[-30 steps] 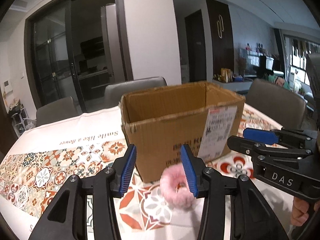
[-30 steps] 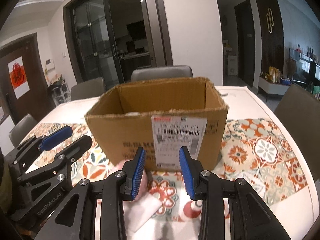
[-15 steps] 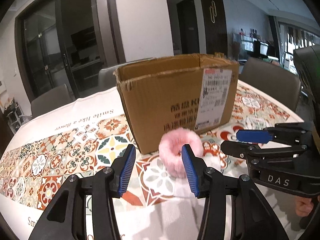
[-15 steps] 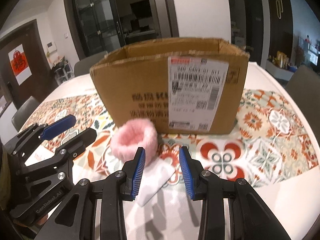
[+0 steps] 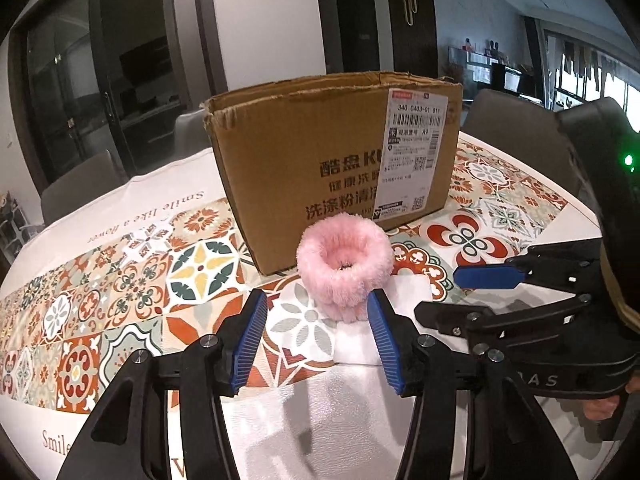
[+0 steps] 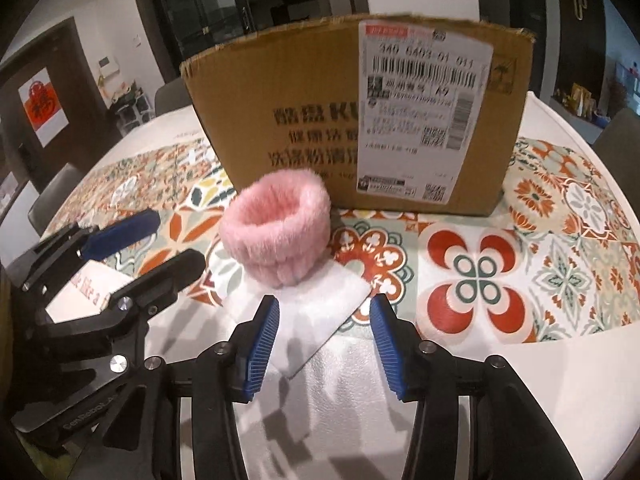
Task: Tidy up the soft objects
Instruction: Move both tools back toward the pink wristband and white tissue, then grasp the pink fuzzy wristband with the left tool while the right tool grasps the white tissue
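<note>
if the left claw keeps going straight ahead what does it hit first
Most likely the pink fluffy band, standing just ahead between its open fingers, slightly right of centre. The cardboard box lies behind it. Depth is hard to judge.

left tool [image 5: 316, 330]: jaws standing wide apart, gripping nothing, hovering low over the surface [image 5: 320, 412]
right tool [image 6: 325, 338]: jaws gaping, gripping nothing, sitting just beside the left tool
right hand: fingertips [image 5: 600, 410] showing under the tool body
</note>
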A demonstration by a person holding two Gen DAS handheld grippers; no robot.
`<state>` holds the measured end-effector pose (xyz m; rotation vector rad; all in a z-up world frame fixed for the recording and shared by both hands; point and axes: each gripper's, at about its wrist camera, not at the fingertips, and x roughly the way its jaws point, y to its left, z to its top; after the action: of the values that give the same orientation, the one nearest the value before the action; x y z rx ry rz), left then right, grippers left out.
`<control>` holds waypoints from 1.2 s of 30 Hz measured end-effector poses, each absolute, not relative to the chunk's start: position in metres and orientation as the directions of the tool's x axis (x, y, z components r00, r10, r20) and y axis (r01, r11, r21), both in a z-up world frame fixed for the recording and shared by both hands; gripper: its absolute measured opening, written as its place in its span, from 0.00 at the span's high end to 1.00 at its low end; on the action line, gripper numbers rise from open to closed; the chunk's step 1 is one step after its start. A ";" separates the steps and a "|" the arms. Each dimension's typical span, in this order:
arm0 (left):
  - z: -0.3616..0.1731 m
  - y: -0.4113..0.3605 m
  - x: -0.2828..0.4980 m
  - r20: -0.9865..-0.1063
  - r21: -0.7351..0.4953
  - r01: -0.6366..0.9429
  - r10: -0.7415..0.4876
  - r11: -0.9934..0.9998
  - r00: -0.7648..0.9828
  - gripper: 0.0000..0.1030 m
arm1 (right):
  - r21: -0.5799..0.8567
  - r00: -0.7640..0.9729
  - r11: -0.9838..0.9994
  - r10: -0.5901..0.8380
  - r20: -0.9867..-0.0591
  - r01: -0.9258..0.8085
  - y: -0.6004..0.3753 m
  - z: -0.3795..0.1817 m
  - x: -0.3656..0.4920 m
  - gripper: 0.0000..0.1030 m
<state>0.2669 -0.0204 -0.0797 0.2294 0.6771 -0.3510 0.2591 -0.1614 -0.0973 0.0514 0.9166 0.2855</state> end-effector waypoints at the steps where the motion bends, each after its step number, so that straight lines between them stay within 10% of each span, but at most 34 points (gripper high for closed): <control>1: -0.081 -0.021 0.268 -0.649 0.092 0.392 -0.243 0.915 0.721 0.50 | 0.170 0.564 0.959 0.271 -0.780 -0.226 -0.161 -0.100 0.260 0.52; 36: -0.105 -0.040 0.308 -0.680 0.073 0.566 -0.374 0.821 0.630 0.59 | 0.054 0.540 0.935 0.248 -0.804 -0.350 -0.149 -0.119 0.290 0.65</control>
<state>0.3076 -0.0402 -0.1048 0.2928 0.7051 -0.5469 0.2900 -0.1488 -0.1192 -0.1183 0.9356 0.3566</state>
